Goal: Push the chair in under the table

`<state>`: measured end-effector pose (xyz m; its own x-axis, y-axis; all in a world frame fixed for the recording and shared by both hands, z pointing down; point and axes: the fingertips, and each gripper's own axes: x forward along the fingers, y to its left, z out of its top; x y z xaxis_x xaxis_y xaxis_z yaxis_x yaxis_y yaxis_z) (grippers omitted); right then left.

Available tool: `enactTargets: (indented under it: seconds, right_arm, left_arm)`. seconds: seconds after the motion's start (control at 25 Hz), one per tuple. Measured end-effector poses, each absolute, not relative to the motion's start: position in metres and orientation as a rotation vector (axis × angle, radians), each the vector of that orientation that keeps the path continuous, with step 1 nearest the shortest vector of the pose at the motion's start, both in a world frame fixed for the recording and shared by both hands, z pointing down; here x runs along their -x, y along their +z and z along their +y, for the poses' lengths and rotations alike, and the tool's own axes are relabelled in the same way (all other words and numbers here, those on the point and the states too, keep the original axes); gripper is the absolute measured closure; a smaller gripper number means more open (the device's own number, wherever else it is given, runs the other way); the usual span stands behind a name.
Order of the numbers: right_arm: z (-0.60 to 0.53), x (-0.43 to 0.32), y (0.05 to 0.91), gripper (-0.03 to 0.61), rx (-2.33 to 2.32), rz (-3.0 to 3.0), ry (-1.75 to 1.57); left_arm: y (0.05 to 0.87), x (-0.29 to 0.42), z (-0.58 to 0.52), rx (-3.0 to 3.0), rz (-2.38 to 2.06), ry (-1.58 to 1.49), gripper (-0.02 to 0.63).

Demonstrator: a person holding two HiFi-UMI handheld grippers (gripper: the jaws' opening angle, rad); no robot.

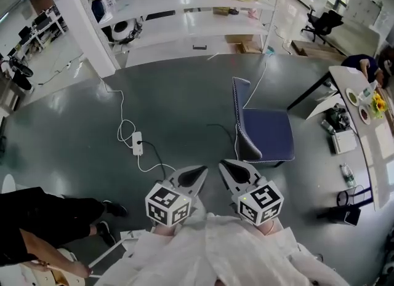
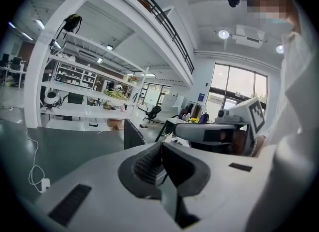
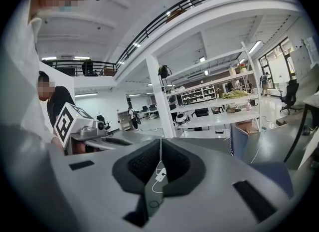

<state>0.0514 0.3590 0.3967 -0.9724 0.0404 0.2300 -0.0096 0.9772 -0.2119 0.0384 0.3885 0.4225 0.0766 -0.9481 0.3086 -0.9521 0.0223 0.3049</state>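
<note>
Showing the left gripper point(image 1: 202, 170) and the right gripper point(image 1: 225, 165) side by side at the lower middle of the head view. Each has its fingers pressed together with nothing between them, as the left gripper view point(image 2: 160, 148) and the right gripper view point(image 3: 160, 144) confirm. The blue-seated chair point(image 1: 268, 134) stands on the dark floor point(image 1: 184, 94) just ahead of the right gripper's fingers and slightly to their right, near but not touching. Its backrest is on the left and its seat faces the white desk point(image 1: 374, 155) at the right edge. A strip of floor separates chair and desk, so the chair is not under the desk. A white power strip point(image 1: 137, 143) with its cable lies on the floor to the left of the fingers.
</note>
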Motion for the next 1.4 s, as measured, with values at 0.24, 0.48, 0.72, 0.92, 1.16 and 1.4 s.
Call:
enactTargets:
  seconds: [0.24, 0.48, 0.72, 0.92, 1.16, 1.4]
  right_arm:
    - [0.326, -0.005, 0.400, 0.545, -0.020, -2.897, 0.331]
    - [0.285, 0.074, 0.389, 0.545, -0.090, -2.911, 0.328]
    - [0.255, 0.166, 0.370, 0.545, -0.210, -2.929, 0.334]
    - [0.226, 0.212, 0.370, 0.545, -0.316, -2.933, 0.334]
    - [0.200, 0.243, 0.384, 0.545, -0.414, -2.896, 0.358]
    - [0.170, 0.248, 0.389, 0.545, -0.519, -2.870, 0.400]
  left_arm:
    - [0.429, 0.015, 0.354, -1.949, -1.847, -0.002, 0.598]
    - [0.419, 0.094, 0.315, -2.008, -1.796, 0.028, 0.598]
    - [0.398, 0.188, 0.281, -2.091, -1.729, 0.061, 0.598]
    - [0.399, 0.241, 0.253, -2.139, -1.679, 0.068, 0.598]
    - [0.412, 0.262, 0.229, -2.182, -1.564, 0.084, 0.598]
    - [0.419, 0.261, 0.197, -2.261, -1.444, 0.134, 0.598]
